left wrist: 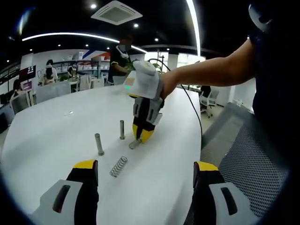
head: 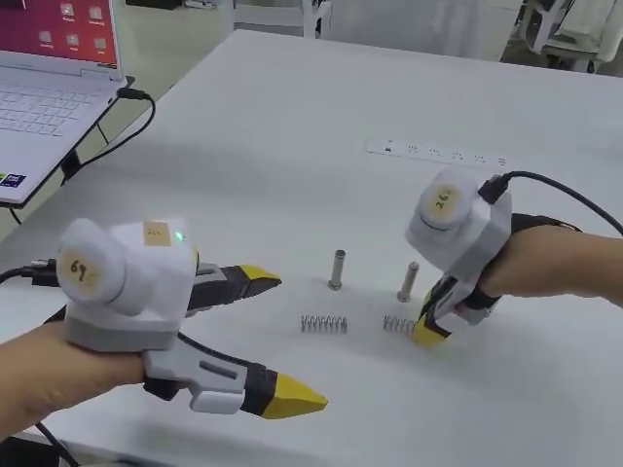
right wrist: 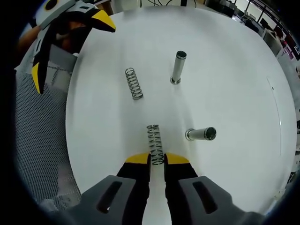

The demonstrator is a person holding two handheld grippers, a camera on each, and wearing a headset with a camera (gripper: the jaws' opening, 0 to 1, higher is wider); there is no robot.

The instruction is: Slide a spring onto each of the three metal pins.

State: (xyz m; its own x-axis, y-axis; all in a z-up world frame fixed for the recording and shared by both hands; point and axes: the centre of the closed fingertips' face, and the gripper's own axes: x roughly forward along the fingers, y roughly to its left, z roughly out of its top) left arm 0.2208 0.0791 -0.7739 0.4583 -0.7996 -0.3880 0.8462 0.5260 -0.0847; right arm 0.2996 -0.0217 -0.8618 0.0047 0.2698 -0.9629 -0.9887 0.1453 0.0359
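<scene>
While the right gripper (right wrist: 157,159) sits low on the white tabletop (head: 273,146), its fingers are almost closed, nipping the near end of the pinched spring (right wrist: 155,143), which lies flat and runs straight out ahead of the tips.

Springs counted: two. The loose spring (right wrist: 134,83) lies flat further ahead of those fingers and off to their left in the right gripper view, touching nothing.

Pins counted: two. Both are metal, upright on their bases and bare. The nearer pin (right wrist: 201,134) stands just beside the pinched spring, to the right of the fingers in that view. The farther pin (right wrist: 177,67) stands well ahead of them, near the loose spring but apart from it.

The left gripper (head: 287,339) is held clear of the parts, fingers spread wide with nothing between them. In the left gripper view the loose spring lies just ahead of its tips, with both pins beyond.

One laptop (head: 49,88) sits off to the left of the left fingers. One power strip (head: 438,153) lies far beyond both grippers.
</scene>
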